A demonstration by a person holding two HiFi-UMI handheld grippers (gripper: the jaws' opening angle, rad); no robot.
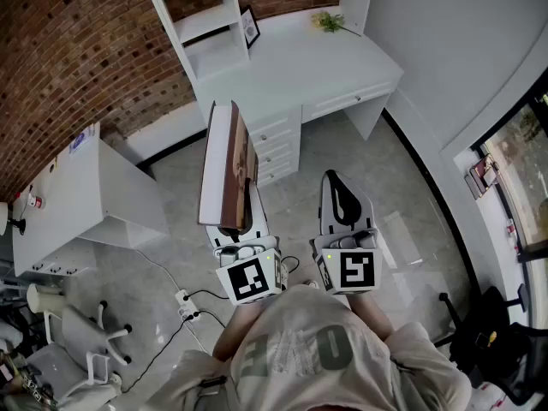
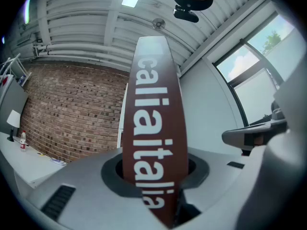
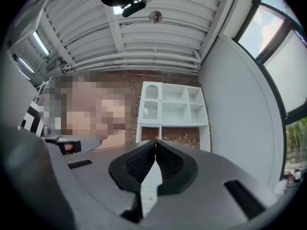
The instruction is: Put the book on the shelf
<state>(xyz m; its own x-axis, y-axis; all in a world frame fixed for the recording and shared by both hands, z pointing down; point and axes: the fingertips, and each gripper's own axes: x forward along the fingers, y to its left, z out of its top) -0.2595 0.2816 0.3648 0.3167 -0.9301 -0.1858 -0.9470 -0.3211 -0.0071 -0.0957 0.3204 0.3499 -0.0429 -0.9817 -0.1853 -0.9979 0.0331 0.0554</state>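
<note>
My left gripper is shut on a large book with a dark brown spine and white lettering, held on edge and pointing away from me. In the left gripper view the book's spine stands between the jaws and fills the middle of the picture. My right gripper is beside it to the right, shut with nothing in it; its black pads meet. The white shelf unit stands on the desk's left end against the brick wall, its cubbies seen ahead in the right gripper view.
A white desk with drawers stands ahead, with a framed picture and a small plant sprig on it. A white cabinet stands at the left. Cables and a power strip lie on the floor; office chairs at both lower corners.
</note>
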